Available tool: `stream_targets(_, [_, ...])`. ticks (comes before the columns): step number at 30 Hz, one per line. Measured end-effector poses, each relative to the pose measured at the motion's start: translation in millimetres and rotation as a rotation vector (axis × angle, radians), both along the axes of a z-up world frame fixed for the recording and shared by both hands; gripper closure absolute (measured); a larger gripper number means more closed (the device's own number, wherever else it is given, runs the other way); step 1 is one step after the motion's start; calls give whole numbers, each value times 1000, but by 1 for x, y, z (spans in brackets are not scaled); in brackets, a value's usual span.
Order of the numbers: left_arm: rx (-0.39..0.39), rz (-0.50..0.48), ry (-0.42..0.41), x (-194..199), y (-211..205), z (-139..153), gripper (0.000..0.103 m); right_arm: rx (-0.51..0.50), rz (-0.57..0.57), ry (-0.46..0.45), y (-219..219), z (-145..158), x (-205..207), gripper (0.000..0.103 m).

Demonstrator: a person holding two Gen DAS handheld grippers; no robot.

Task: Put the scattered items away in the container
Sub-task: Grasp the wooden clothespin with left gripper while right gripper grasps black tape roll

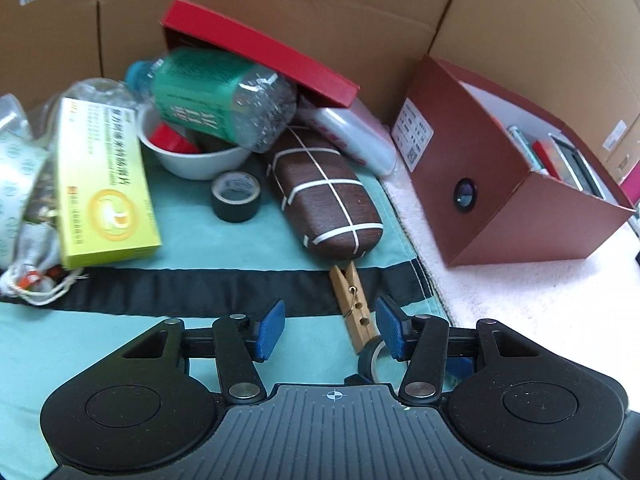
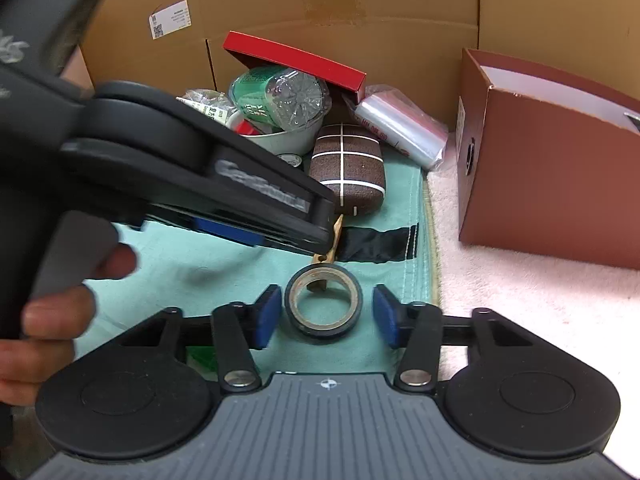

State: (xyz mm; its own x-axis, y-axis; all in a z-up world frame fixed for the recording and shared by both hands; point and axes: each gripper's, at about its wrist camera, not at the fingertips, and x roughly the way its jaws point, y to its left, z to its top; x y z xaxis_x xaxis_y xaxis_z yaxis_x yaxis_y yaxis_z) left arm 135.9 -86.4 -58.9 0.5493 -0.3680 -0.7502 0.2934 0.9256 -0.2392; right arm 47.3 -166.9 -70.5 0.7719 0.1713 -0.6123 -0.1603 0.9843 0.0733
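Observation:
A wooden clothespin (image 1: 352, 308) lies on the teal cloth (image 1: 200, 248) between the fingers of my left gripper (image 1: 330, 328), nearer the right pad; the pads do not touch it and the gripper is open. A dark tape roll (image 2: 324, 308) lies flat between the blue pads of my right gripper (image 2: 326, 316), with a slim gap on each side, so that gripper is open too. The left gripper (image 2: 326, 236) reaches in over the clothespin (image 2: 334, 240) just beyond the roll. The brown-red open box (image 1: 480, 184) stands to the right on white fleece.
Behind sit a brown checked case (image 1: 328, 196), a black tape roll (image 1: 236, 196), a yellow carton (image 1: 100, 184), a white bowl (image 1: 196, 156) under a green bottle (image 1: 224, 96), a red lid (image 1: 260, 48) and a plastic bag (image 1: 356, 136). Cardboard walls enclose the back.

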Motion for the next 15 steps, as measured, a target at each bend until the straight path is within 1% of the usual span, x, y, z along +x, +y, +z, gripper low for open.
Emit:
stream_targets(1, [-2,1,11,3,-2,-2,44,0,1,0,-2,0,0,56])
stream_targets(2, [-3,1,14,5,-3,-4,45,5,4,0,-3,0,1,56])
stream_targets(15, [35,-22,-25,13,-22,-6,46,-11,46,3,-7,1,-6,56])
